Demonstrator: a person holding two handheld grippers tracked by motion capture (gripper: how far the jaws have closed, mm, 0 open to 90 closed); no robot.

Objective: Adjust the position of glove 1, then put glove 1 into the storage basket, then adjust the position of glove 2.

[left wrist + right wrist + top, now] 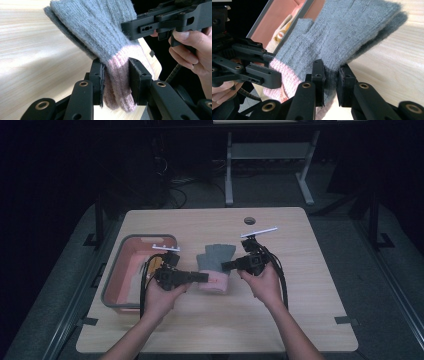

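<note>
Fingers [136,80] of left gripper [116,80] pinch glove [100,32] cuff; right gripper [331,83] clamps grey edge.

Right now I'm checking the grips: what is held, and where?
Both grip the glove: the left gripper on its pink cuff, the right gripper on the grey edge.
</note>
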